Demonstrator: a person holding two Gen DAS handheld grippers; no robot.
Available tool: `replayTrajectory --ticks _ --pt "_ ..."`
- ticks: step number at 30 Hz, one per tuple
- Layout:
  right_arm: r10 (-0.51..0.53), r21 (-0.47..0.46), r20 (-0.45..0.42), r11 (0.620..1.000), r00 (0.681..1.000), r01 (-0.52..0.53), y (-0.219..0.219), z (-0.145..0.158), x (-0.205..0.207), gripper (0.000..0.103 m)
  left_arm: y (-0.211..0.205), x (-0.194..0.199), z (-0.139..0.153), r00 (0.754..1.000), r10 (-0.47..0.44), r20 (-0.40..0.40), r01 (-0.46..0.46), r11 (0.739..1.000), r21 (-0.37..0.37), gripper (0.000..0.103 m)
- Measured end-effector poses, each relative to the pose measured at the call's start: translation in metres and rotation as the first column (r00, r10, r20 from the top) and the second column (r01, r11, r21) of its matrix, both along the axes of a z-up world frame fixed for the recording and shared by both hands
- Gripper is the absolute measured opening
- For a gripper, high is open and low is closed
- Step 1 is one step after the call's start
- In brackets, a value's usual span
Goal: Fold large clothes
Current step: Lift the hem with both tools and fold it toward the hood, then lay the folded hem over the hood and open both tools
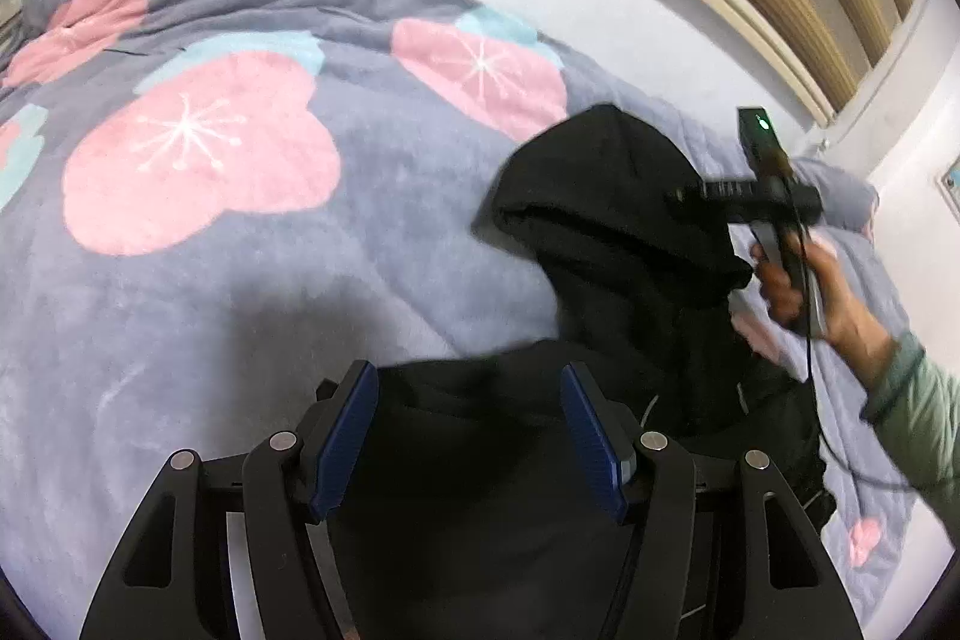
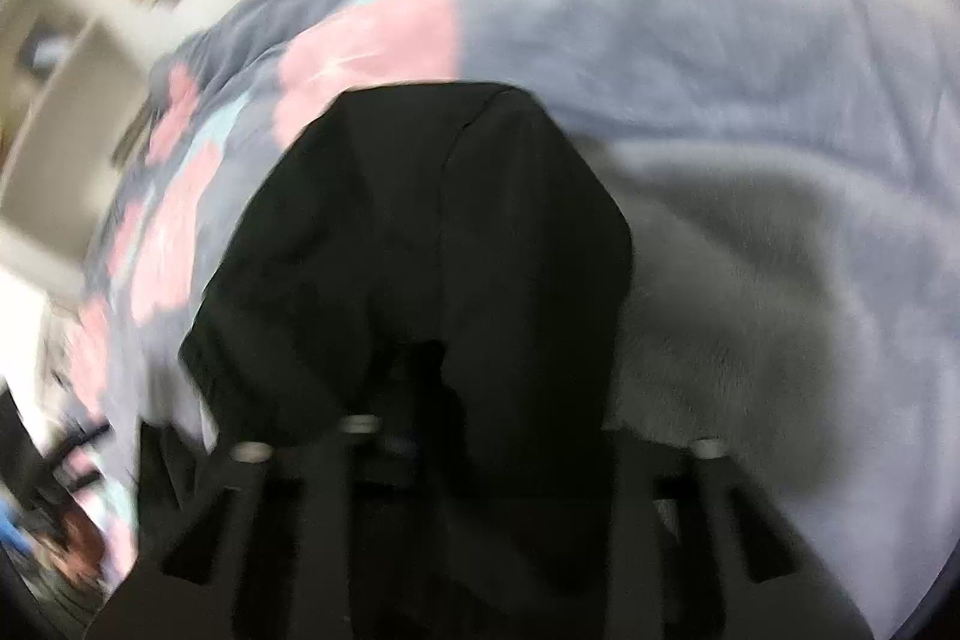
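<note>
Lying near the right edge of the bed (image 1: 180, 340), the black hoodie (image 1: 618, 232) sits beneath wide, empty left gripper (image 1: 471, 436) fingers. Right gripper (image 2: 420, 436) fingers appear narrowed on hood fabric; a shallow pinch could slip, collapsing the fold.

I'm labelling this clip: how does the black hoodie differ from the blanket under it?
The black hoodie is plain black; the blanket is grey-blue with pink flowers. The hoodie is bunched with its hood raised; the blanket lies spread out, far larger. Both are soft fabric.
</note>
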State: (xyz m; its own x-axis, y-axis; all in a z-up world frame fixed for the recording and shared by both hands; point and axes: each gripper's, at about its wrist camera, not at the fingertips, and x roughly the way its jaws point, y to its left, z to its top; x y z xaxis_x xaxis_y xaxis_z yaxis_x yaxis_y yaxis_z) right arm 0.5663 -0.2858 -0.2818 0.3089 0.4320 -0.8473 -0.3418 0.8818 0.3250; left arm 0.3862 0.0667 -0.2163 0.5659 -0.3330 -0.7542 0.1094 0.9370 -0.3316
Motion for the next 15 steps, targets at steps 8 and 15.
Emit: replayTrajectory --ticks 8,15 --pt "0.093 -0.083 0.266 0.994 0.959 -0.074 0.028 0.107 -0.126 0.017 -0.006 -0.033 0.049 0.996 -0.033 0.085 0.020 0.988 0.153 0.065" --pt "0.183 -0.176 0.396 0.977 0.900 -0.122 0.052 0.166 -0.266 0.016 0.002 -0.095 0.110 0.986 -0.047 0.161 0.015 0.980 0.199 0.065"
